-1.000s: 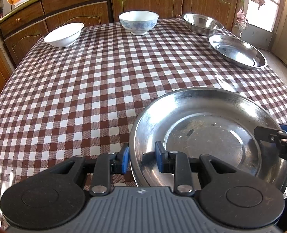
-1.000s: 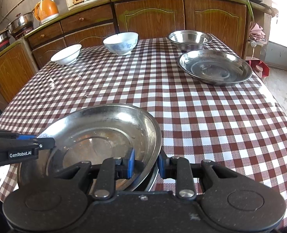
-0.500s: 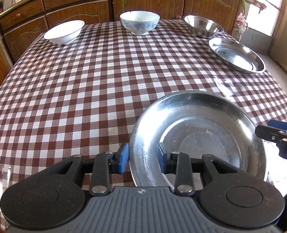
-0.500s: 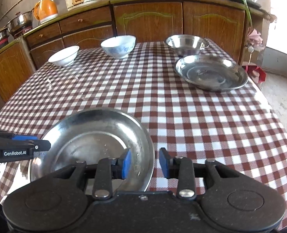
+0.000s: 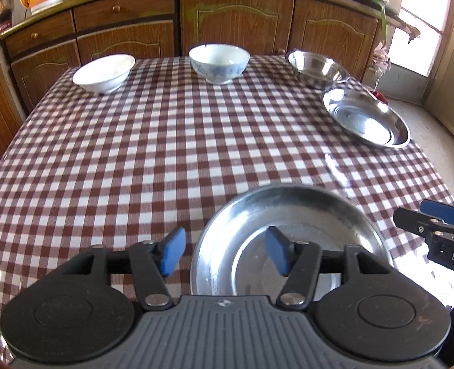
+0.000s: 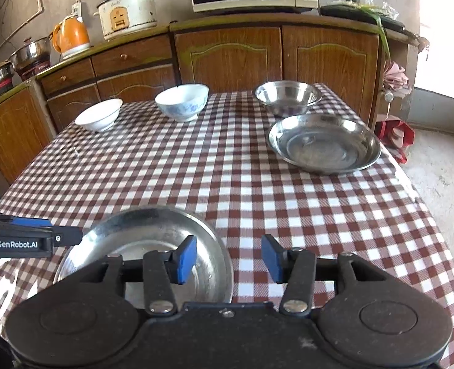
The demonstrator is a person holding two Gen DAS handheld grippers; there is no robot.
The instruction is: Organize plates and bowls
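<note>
Gleaming round steel plate point(image 5: 291, 230), checked tablecloth point(image 5: 165, 153)

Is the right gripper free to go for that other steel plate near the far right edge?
Probably yes. The right gripper is open and empty, and only bare checked tablecloth lies between it and the far steel plate; it would need a fair stretch forward.
</note>
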